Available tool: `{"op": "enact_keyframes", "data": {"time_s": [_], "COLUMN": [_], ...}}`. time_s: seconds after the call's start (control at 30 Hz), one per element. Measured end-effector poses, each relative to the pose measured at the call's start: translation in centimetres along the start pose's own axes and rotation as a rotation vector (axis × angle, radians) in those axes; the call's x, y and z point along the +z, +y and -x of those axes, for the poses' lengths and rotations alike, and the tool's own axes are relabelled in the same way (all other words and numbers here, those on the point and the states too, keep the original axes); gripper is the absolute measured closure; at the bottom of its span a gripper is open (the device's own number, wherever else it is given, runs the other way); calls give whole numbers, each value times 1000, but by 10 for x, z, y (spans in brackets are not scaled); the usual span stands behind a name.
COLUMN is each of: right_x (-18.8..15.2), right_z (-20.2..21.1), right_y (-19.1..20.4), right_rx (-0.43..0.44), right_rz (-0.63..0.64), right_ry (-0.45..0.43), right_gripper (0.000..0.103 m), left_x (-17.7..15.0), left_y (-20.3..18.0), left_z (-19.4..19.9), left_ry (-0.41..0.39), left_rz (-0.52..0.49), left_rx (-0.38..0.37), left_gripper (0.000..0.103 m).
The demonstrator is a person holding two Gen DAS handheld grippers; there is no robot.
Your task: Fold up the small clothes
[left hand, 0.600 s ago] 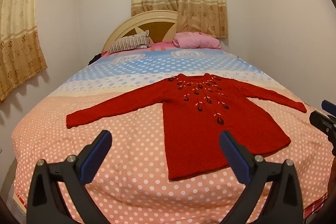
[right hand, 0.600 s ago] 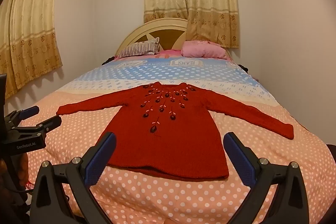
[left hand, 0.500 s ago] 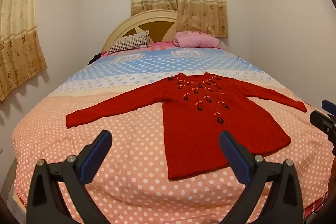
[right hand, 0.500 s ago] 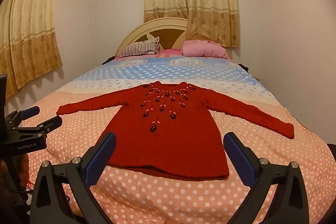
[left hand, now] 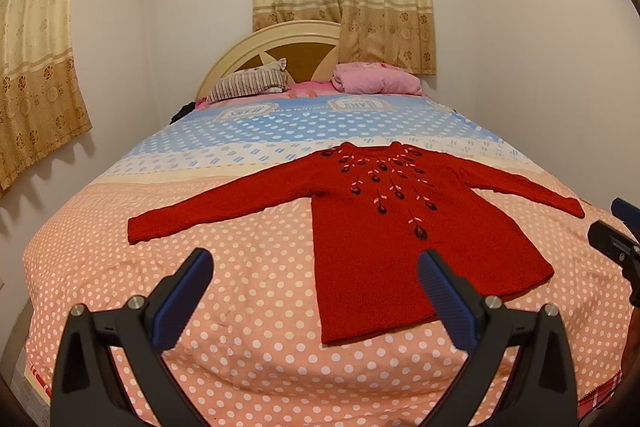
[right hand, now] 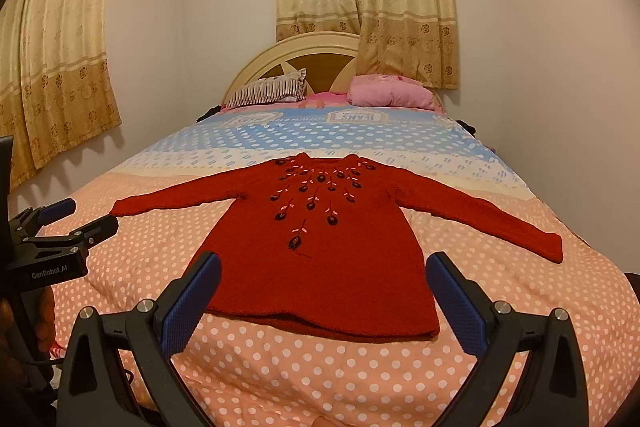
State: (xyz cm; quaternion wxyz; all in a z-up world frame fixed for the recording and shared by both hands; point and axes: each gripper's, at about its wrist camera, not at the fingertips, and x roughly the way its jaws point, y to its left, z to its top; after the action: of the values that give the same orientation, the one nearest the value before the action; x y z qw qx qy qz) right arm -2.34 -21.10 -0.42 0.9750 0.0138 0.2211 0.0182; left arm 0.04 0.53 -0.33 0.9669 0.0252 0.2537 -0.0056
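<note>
Right wrist, flat knitted red sweater, dotted bedspread

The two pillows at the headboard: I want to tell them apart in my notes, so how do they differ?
The striped pillow has dark and light stripes; the pink pillow is plain pink. The striped pillow lies on the left side, the pink pillow on the right. The striped pillow looks flatter and the pink pillow puffier. Both rest at the head of the bed, against the headboard, far beyond the red sweater.
</note>
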Motion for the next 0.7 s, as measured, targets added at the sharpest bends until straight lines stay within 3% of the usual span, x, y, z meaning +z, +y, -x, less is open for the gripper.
{"op": "enact_keyframes", "data": {"time_s": [0.7], "right_x": [-3], "right_z": [-2], "right_y": [3], "right_rx": [10], "right_rz": [0], "right_ry": [8], "right_gripper": [1], "left_x": [0], "left_y": [-2], "left_z": [1], "left_ry": [-4], "left_rz": [4], "left_rx": [1], "left_gripper": [0]}}
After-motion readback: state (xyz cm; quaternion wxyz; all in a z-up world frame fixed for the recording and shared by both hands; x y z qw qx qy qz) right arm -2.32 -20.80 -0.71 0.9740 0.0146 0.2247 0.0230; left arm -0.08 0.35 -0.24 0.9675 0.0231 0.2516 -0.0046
